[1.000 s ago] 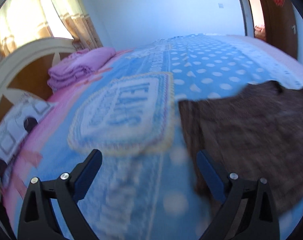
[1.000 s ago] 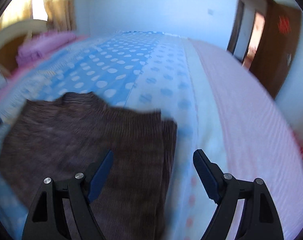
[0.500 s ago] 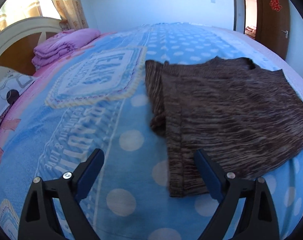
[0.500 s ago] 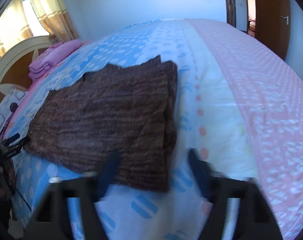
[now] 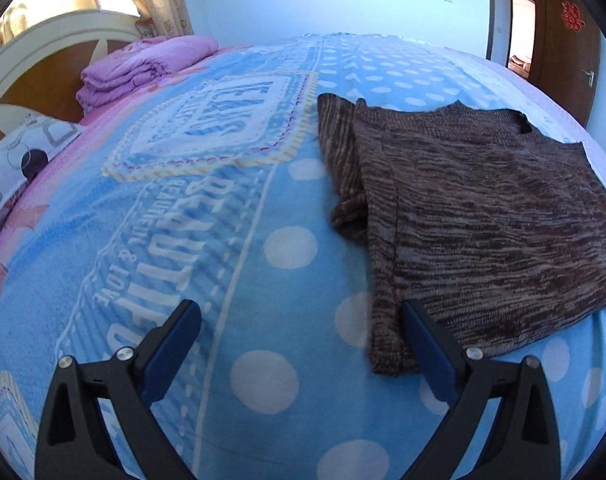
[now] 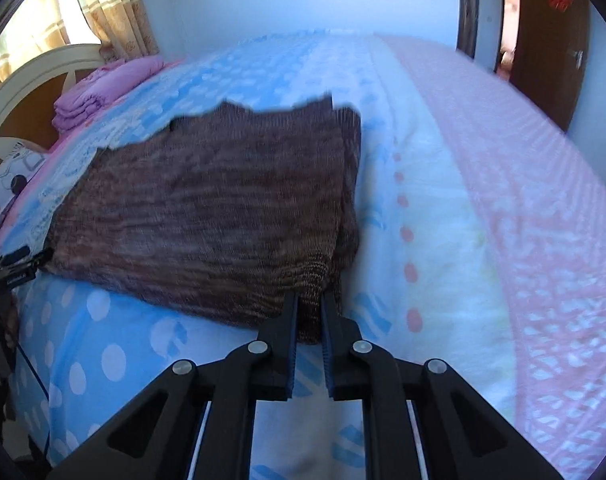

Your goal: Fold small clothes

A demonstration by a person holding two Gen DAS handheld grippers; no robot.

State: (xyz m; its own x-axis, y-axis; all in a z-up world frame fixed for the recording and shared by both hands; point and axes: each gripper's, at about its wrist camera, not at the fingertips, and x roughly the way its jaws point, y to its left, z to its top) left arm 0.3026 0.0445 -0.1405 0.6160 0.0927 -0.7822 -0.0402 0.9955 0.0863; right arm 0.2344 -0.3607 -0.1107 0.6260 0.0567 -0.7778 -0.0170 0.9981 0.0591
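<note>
**Now gripping near corner of sweater**

Currently lying flat on the bed (image 5: 263, 360): brown knit sweater (image 5: 483, 220), sleeves tucked under at both sides. Right gripper (image 6: 307, 312), spread wide half a second ago, now clamping jaws on the sweater's near right corner (image 6: 311, 300). Left gripper (image 5: 299, 320) holding jaws wide, empty, right finger resting just at the near left hem. Judging a lengthwise fold imminent. Offering open bedspread beyond the collar; lying well apart, pink folded quilt (image 5: 143, 68).
</note>
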